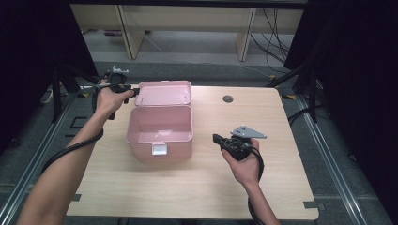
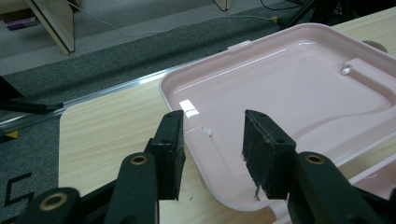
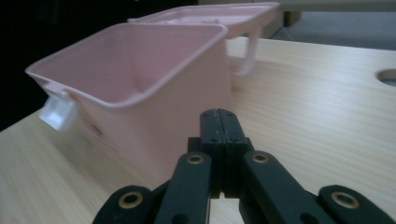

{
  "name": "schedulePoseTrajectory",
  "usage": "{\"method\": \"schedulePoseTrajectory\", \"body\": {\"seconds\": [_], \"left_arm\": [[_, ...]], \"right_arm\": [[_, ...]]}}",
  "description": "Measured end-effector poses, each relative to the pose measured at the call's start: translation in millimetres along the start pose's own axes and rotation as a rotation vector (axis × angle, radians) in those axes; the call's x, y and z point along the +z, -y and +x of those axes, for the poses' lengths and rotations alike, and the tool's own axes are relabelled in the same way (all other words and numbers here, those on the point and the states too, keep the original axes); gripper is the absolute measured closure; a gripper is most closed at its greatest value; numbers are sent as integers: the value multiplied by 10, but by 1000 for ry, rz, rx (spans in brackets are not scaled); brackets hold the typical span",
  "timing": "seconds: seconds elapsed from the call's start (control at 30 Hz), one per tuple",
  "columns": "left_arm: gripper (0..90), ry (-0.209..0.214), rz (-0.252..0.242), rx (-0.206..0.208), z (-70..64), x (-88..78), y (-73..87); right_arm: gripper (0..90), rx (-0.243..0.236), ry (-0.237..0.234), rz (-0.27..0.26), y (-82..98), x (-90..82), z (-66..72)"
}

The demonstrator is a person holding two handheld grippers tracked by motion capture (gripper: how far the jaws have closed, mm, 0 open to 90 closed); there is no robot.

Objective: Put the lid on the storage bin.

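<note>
Pink plastic box [image 1: 159,130] standing open near the middle-left of the wooden surface [image 1: 281,187], lid [image 1: 164,93] thrown fully back on its hinge and lying flat behind the body, inner face up. Probably left that way to keep the mouth free for loading or to set up a closing move.

Left tool [image 2: 212,140] at the lid's near left corner, pads spread, the lid's rim sitting in the gap between them but not pinched; no pad visibly pressing on the plastic. Placed there, by the look of it, to take hold of the lid edge and swing it over. Left hand [image 1: 109,99] held at the far left side of the box, level with the lid.

Right tool [image 3: 219,122] pressed together on nothing, pads meeting flat, aimed at the box's right wall from well apart. Right hand [image 1: 245,161] hanging over bare wood to the right of the box, seemingly standing by rather than working.

Box itself: pale glossy pink, rectangular with rounded corners, walls flaring slightly toward a rolled rim, inside apparently bare. White latch [image 1: 159,149] hanging on the front wall. Lid shallow, tray-like, with a raised moulded panel and a bright glare spot near the corner.
</note>
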State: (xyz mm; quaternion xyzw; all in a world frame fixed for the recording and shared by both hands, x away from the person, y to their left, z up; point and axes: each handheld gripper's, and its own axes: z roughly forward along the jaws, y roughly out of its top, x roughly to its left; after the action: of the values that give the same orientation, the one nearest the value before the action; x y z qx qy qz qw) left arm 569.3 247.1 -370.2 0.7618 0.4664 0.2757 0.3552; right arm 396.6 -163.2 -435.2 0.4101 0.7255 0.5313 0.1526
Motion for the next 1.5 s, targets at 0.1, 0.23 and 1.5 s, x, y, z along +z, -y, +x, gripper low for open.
{"method": "schedulePoseTrajectory", "body": {"seconds": [0.1, 0.23, 1.5], "left_arm": [[581, -4, -3, -15, 17, 12, -9], [590, -8, -9, -21, 48, 51, -15], [578, -64, 30, -141, 138, 535, -60]], "right_arm": [[900, -8, -34, 1, -93, 102, 108], [900, -40, -54, -17, -194, 198, 219], [900, -110, -74, -12, -268, 543, 492]]}}
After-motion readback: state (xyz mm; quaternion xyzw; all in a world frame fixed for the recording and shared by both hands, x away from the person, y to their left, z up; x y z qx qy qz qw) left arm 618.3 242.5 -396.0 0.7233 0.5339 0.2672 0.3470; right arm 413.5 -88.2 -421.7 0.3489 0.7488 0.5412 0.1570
